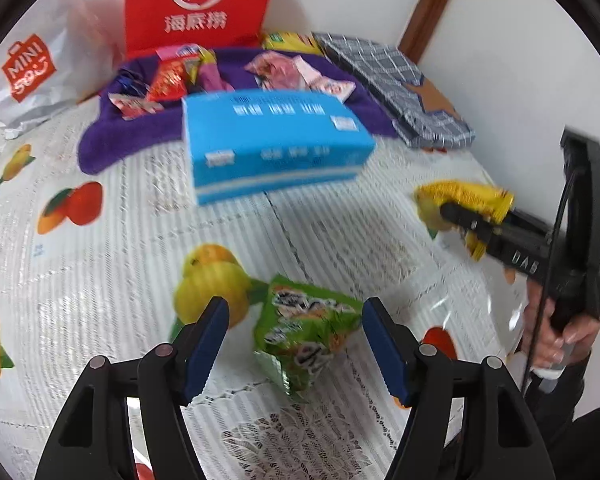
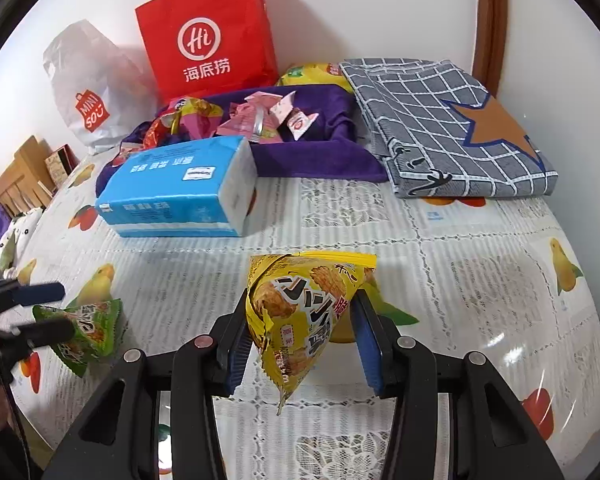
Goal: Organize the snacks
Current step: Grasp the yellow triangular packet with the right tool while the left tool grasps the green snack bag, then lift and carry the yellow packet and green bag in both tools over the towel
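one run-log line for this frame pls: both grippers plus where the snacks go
left gripper: open, astride green snack packet | right gripper: shut on yellow snack packet | purple tray: holds other snacks

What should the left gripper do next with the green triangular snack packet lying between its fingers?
Probably close the left gripper on the green triangular snack packet. The packet lies on the fruit-print tablecloth between the blue pads, which do not yet press on it. The right gripper already holds the yellow triangular snack packet, and other snacks sit in the purple fabric tray.
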Tool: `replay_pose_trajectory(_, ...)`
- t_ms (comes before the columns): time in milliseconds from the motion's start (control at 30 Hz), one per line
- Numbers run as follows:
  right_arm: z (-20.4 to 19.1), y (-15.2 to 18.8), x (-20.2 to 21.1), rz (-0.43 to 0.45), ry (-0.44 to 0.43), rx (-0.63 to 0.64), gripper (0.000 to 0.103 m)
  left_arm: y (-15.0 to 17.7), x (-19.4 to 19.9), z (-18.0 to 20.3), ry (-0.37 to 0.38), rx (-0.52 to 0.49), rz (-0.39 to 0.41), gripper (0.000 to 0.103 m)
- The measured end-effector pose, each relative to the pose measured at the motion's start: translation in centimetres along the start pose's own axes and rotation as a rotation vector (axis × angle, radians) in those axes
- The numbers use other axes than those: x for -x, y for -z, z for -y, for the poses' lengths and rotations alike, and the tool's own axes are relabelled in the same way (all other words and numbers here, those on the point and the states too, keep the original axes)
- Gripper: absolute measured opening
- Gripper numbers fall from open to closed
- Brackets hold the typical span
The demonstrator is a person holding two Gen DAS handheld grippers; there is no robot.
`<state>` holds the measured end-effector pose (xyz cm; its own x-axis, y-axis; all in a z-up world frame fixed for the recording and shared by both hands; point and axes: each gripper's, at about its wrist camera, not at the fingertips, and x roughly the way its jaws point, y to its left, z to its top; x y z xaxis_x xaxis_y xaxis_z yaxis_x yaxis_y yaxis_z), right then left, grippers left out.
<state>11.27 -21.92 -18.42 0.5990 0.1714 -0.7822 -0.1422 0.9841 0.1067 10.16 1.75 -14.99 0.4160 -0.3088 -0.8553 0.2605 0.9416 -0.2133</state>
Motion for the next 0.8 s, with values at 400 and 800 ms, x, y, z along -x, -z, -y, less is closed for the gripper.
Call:
replay_pose_trajectory(400,-0.9,0.2,-0.9,-0.016,-0.025,0.030,0.047,0.7,-1.1,-0.3,-0.042,-0.013,0.009,0.044)
replay_pose_trajectory(800,-2.7,-0.4,-4.1,-0.055,-0.043,0.066,0.047,-1.3,-1.6,-5.6,-0.249,0.094,0.070,0.044)
